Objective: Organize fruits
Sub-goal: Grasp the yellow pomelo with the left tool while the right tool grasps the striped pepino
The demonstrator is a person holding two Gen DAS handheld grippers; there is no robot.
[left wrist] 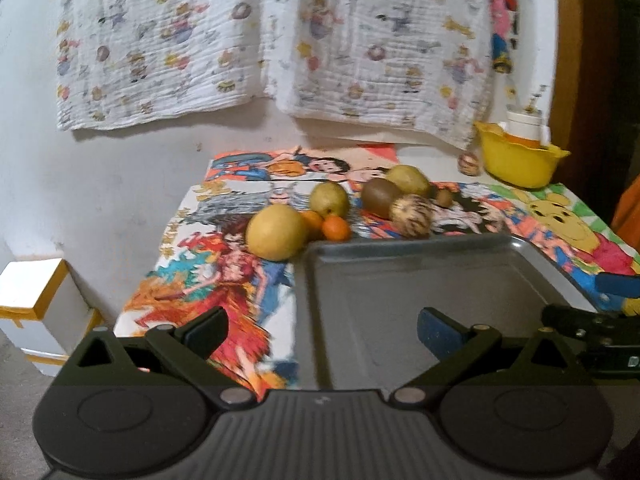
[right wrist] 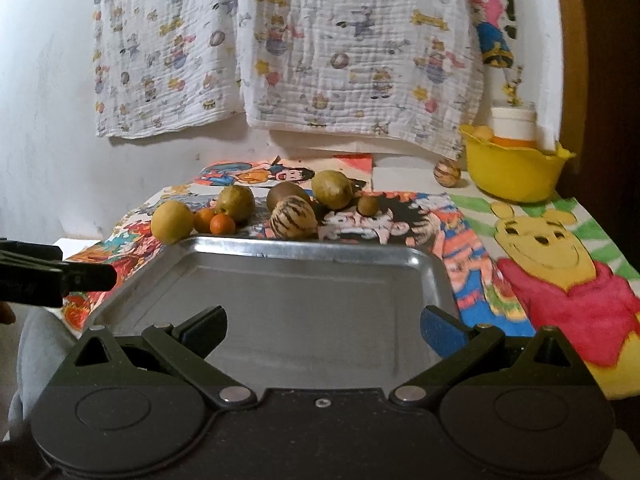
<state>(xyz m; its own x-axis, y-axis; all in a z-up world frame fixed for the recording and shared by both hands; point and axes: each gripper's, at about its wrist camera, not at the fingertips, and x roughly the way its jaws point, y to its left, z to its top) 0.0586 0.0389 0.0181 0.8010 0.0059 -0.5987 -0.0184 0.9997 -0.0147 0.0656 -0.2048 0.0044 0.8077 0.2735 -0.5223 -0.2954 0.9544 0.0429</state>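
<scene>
Dim indoor light, soft motion blur, fisheye bending, dark corners

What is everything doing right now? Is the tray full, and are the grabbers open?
metal tray: empty, flat on the table
fruits: all on the cloth behind the tray
yellow bowl: upright, holding a container
left gripper: open, holding nothing
right gripper: open, holding nothing

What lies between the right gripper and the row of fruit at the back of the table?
The metal tray, with nothing in it, fills the stretch between the open right gripper and the fruit, such as the striped melon beside its far rim. The right wrist view shows it.
</scene>
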